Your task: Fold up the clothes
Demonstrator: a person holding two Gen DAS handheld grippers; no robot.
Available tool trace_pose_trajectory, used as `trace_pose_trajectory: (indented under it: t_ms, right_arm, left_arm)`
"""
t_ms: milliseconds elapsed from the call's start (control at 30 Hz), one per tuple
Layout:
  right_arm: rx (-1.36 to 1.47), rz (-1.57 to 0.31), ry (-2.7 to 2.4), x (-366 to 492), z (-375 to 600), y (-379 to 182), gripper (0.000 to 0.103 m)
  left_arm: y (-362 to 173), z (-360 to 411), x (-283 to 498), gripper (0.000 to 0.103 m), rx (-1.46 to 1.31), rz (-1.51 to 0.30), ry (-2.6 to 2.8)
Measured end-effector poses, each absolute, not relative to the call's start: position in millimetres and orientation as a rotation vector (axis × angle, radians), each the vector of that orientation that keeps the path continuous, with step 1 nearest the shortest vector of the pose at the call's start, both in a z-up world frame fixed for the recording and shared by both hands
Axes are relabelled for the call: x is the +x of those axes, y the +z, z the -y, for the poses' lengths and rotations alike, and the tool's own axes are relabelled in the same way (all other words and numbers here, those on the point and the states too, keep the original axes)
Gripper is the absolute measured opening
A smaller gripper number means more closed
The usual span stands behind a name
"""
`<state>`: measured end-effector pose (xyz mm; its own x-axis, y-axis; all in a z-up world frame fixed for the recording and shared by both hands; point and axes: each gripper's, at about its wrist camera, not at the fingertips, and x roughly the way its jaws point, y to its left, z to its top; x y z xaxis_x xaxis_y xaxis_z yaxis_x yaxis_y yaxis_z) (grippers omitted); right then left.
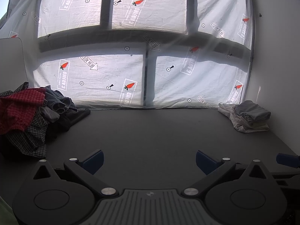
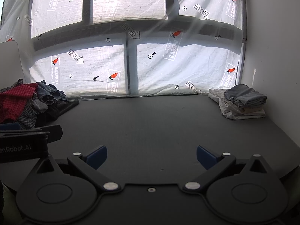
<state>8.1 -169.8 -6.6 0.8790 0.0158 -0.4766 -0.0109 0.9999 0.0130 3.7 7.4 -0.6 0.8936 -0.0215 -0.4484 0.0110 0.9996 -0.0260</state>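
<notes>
Both grippers held wide open and empty over the bare middle of the table, with the unfolded clothes still piled at the far left.

The left gripper (image 1: pixel 149 160) and the right gripper (image 2: pixel 151 156) are seen with blue pads spread fully apart and nothing between them. The heap of unfolded clothes (image 1: pixel 30 116) lies ahead and well to the left of both, at the far-left edge of the dark table (image 1: pixel 150 131) and against the printed sheet (image 1: pixel 105 78) hung over the window. The left gripper is judged the nearer, so the reach would be forward and leftward. A red checked garment (image 1: pixel 18 106) lies on top, over dark plaid and denim, crumpled with no clear long axis. A small folded stack (image 2: pixel 243 101) sits at the far right corner, well apart from the heap.
</notes>
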Motion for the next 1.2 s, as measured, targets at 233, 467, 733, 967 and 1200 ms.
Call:
trace_pose_trajectory:
  t_ms: [233, 467, 733, 967, 1200]
  right_arm:
    - [0.011, -0.497, 0.009, 7.7, 170.1, -6.6, 0.103]
    - [0.013, -0.495, 0.006, 7.6, 171.1, -7.6, 0.103]
    - [0.013, -0.494, 0.006, 7.2, 171.1, -8.4, 0.103]
    - [0.011, -0.493, 0.002, 7.4, 169.7, -8.7, 0.103]
    - [0.009, -0.492, 0.004, 8.6, 166.5, -9.5, 0.103]
  left_arm:
    - [-1.5, -5.7, 2.3, 0.103, -0.025, -0.465, -0.021]
    - [-1.5, -6.4, 2.6, 0.103, -0.028, -0.465, -0.017]
    - [-1.1, -3.9, 2.1, 0.103, -0.029, -0.466, -0.017]
    - [0.2, -3.1, 3.1, 0.103, -0.031, -0.466, -0.017]
    - [-0.3, -4.5, 4.8, 0.103, -0.031, -0.467, -0.017]
